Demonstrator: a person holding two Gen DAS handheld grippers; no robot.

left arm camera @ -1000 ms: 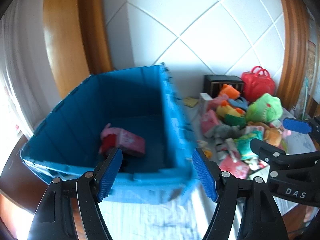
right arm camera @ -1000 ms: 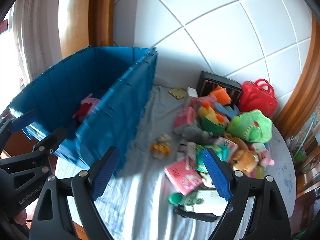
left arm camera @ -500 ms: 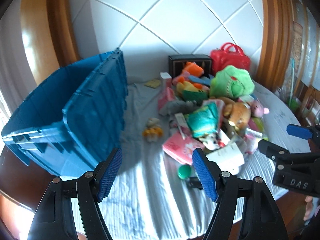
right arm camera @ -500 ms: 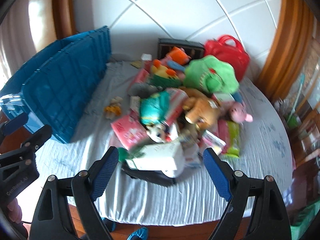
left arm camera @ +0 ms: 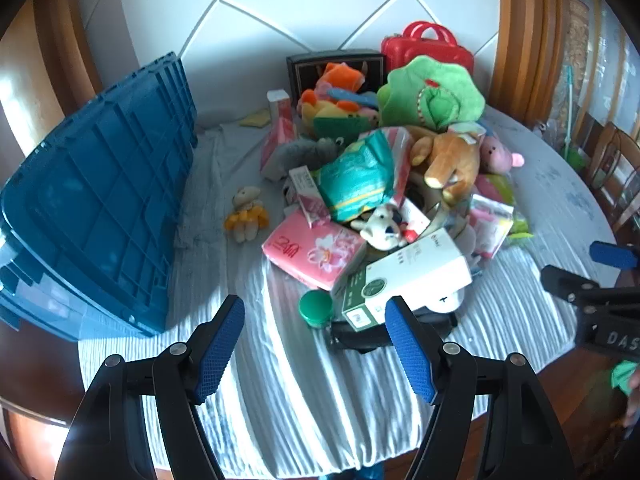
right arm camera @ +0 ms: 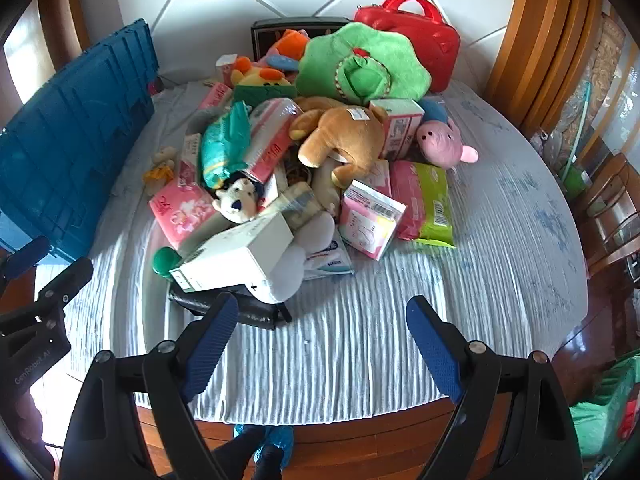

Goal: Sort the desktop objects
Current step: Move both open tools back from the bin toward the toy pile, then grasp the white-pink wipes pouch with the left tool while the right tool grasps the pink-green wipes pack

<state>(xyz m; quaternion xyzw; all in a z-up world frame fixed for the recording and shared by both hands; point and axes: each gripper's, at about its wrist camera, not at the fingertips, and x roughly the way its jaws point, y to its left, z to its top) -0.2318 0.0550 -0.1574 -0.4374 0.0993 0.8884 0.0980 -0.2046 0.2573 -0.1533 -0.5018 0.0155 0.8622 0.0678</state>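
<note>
In the left wrist view, the left gripper [left arm camera: 314,344] hangs over the near edge of the counter [left arm camera: 560,208] with its jaws wide open and nothing in them. The big blue crate [left arm camera: 100,216] stands at about 9 o'clock, but only its outside wall shows, so I cannot tell what is inside it. A big pile of things fills the middle and goes back toward 12 o'clock: a white box [left arm camera: 404,276] just ahead of the jaws, a green lid [left arm camera: 316,308] beside it, a pink tissue pack [left arm camera: 312,250], a teal pack [left arm camera: 356,178], a brown plush bear [left arm camera: 448,160], a green plush cushion [left arm camera: 432,94] and a red toy case [left arm camera: 428,48] at the back. A little yellow doll [left arm camera: 246,218] lies alone between the pile and the crate. In the right wrist view, the right gripper [right arm camera: 324,346] also has its jaws wide open and empty, over bare cloth at 6 o'clock. The same pile sits from the middle up to 12 o'clock, with a pink pig plush [right arm camera: 442,140] and a green wipes pack [right arm camera: 434,204] toward 2 o'clock. The crate is at 9 o'clock again. I think the sorting has hardly started, since nearly everything is still heaped on the counter and neither gripper is carrying anything.
</note>
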